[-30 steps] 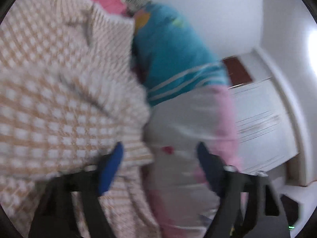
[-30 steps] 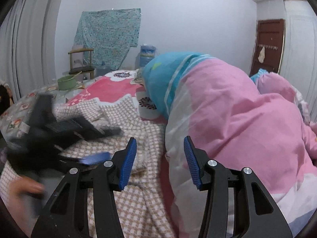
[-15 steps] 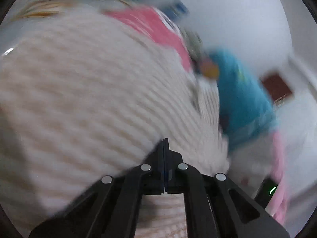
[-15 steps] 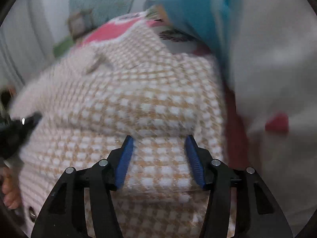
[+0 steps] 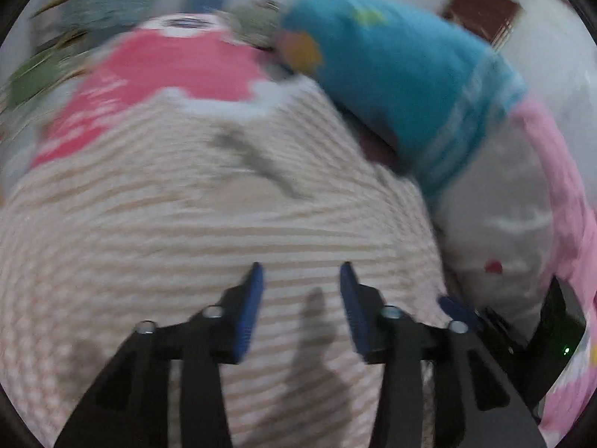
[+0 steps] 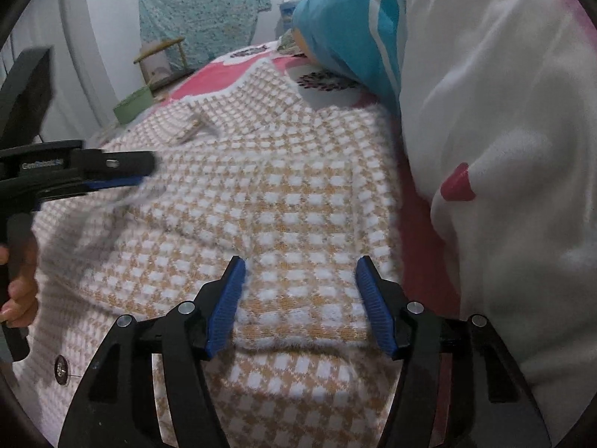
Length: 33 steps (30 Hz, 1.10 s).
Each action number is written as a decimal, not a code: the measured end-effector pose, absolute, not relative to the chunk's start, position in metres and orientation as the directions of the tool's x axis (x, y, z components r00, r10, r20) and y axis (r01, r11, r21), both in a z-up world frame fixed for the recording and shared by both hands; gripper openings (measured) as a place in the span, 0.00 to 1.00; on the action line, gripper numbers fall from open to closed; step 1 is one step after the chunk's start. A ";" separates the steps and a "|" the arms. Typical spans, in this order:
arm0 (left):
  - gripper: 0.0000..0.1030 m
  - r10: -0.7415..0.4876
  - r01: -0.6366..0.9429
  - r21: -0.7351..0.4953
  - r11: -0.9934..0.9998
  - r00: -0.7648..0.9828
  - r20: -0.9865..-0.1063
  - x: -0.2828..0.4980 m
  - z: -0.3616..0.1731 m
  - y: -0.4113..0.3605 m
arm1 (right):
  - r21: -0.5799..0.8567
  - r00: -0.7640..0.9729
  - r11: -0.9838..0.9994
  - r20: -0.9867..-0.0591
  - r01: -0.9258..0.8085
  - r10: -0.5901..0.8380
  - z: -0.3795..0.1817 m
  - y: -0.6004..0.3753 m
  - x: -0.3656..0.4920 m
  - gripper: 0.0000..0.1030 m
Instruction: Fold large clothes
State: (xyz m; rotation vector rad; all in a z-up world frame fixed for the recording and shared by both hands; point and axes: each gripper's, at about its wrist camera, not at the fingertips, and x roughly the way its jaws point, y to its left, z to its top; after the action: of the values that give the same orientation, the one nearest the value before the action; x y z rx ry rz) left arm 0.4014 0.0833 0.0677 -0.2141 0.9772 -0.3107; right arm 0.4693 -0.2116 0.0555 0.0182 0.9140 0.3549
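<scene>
Nearest the right wrist camera, the right tongs (image 6: 300, 298) stood open, their blue pads spread over the folded edge of a tan-and-white checked knit sweater (image 6: 283, 201), holding nothing. A dark button (image 6: 61, 367) sat on the sweater's lower left part. The sweater lay spread across the bed, covering most of the pink floral bedsheet (image 6: 212, 80) beneath it. To the left in that view, the left tongs (image 6: 123, 177) were seen side-on above the sweater's left part, blurred, with a hand (image 6: 16, 283) gripping their handle.

In the left wrist view, the left tongs (image 5: 300, 298) were parted with clear space between the blue pads and nothing between them, hovering over the sweater (image 5: 209, 231), which was smeared by blur. At the lower right of that view, part of the right tongs (image 5: 457, 308) showed near the sweater's edge.

Just beside the sweater on the right lay a bulky white-and-pink quilt (image 6: 503, 171), with a teal pillow (image 6: 347, 26) at its far end. Farther back, a green basin (image 6: 132, 106) and a small wooden stand (image 6: 160, 58) sat beyond the bed. A patterned teal cloth (image 6: 203, 7) hung on the white wall, and a brown door (image 5: 485, 13) showed in the left wrist view.
</scene>
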 end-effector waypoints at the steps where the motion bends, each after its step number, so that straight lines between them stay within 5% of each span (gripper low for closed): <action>1: 0.46 -0.359 0.196 -0.301 0.933 0.512 -0.781 0.406 0.069 0.070 | 0.170 0.559 0.941 -0.768 -0.294 0.313 0.059 -0.213 0.467 0.56; 5: 0.66 -0.273 0.412 -0.060 0.909 0.482 -0.833 0.420 0.076 -0.001 | 0.185 0.584 0.943 -0.747 -0.277 0.318 0.060 -0.217 0.464 0.56; 13: 0.68 -0.179 0.688 0.067 0.722 0.279 -0.944 0.452 0.047 -0.087 | 0.334 0.603 0.907 -0.678 -0.258 0.421 0.062 -0.245 0.449 0.56; 15: 0.57 -0.180 0.651 0.014 0.759 0.230 -0.956 0.462 0.038 -0.087 | 0.356 0.599 0.899 -0.671 -0.256 0.436 0.062 -0.249 0.447 0.56; 17: 0.25 -0.204 0.660 0.004 0.751 0.237 -0.950 0.465 0.033 -0.087 | 0.349 0.596 0.903 -0.679 -0.251 0.428 0.062 -0.250 0.446 0.56; 22: 0.17 -0.272 0.619 0.022 0.785 0.377 -0.886 0.439 0.045 -0.061 | 0.376 0.584 0.896 -0.682 -0.237 0.441 0.071 -0.252 0.450 0.56; 27: 0.18 -0.312 0.539 -0.016 0.842 0.462 -0.830 0.442 0.065 -0.032 | 0.385 0.593 0.899 -0.681 -0.207 0.428 0.079 -0.249 0.466 0.56; 31: 0.30 -0.237 0.483 -0.001 0.875 0.428 -0.872 0.462 0.038 -0.036 | 0.250 0.572 0.938 -0.744 -0.241 0.346 0.073 -0.232 0.470 0.56; 33: 0.41 -0.306 0.452 -0.084 0.888 0.445 -0.842 0.460 0.046 -0.028 | 0.270 0.566 0.936 -0.745 -0.226 0.351 0.076 -0.236 0.465 0.55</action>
State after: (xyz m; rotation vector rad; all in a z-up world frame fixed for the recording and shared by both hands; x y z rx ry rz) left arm 0.4603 -0.0278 0.0461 0.1615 1.0058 -0.4726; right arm 0.4651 -0.2357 0.0761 0.1499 0.9077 0.3408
